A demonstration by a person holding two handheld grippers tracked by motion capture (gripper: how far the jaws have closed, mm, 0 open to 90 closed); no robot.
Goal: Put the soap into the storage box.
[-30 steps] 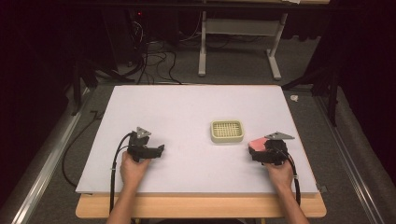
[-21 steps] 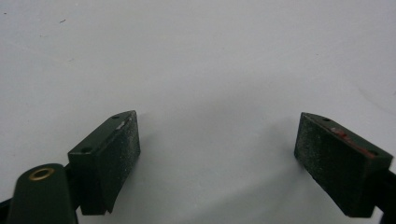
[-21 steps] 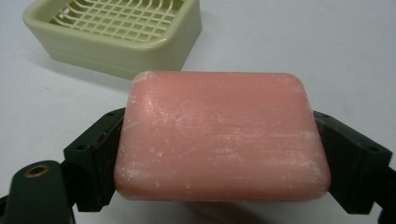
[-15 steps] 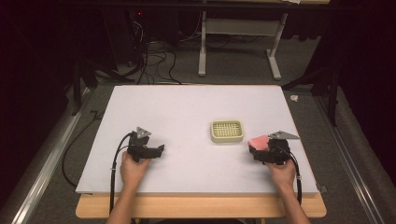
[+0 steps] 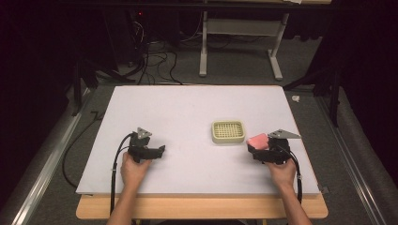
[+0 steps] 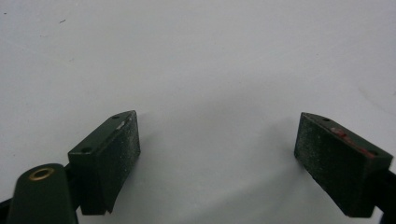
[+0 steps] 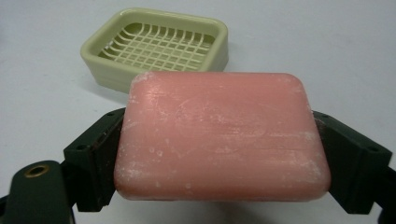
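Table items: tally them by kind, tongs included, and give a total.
Soap bar: 1
Soap dish: 1
Tongs: 2, left tongs and right tongs
Total: 4

On the white table (image 5: 187, 108), the right gripper (image 5: 257, 146) holds what looks like a pink soap bar (image 5: 257, 140) just beside the pale-green dish (image 5: 227, 131) (left gripper (image 5: 160, 150) well apart)

We see the pink soap (image 7: 219, 135) covering the near rim of the soap dish (image 7: 154, 44) and the inner faces of the right gripper (image 7: 219, 154), while both forearms run off the high view's bottom edge.
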